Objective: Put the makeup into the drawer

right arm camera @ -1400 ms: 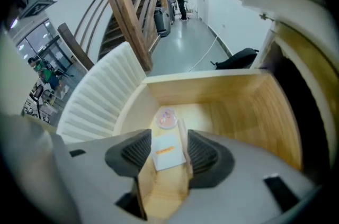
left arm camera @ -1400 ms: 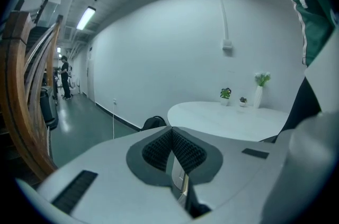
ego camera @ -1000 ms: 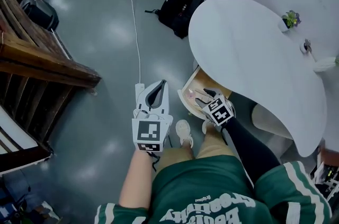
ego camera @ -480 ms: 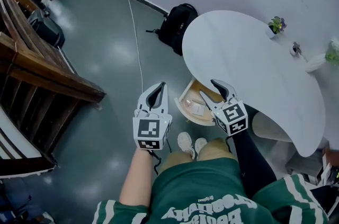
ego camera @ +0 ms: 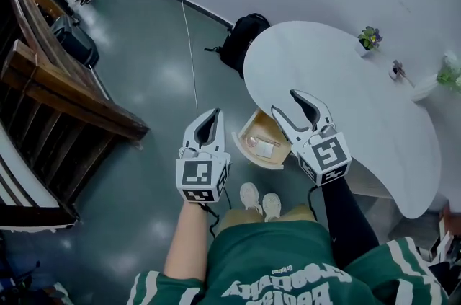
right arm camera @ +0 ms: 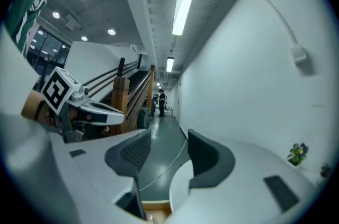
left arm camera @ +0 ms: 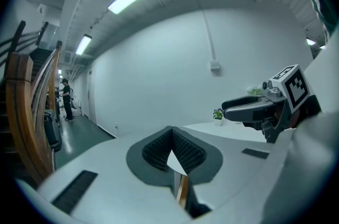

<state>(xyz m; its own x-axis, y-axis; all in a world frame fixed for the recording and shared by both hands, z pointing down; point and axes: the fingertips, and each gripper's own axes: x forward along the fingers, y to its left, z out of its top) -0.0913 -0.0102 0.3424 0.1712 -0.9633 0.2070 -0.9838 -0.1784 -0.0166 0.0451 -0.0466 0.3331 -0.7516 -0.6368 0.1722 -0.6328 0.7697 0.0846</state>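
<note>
Makeup point(ego camera: 260, 145) lies inside the open drawer point(ego camera: 256, 160), which juts from under the white table point(ego camera: 346, 94) at twelve o'clock of the person's shoes point(ego camera: 261, 198); the placing itself looks done; left gripper point(ego camera: 211, 117), at nine o'clock of the drawer, has its jaws pressed together on nothing; right gripper point(ego camera: 283, 103), at two o'clock of it, holds its jaws moderately wide and empty; only shutting the drawer may remain.
</note>
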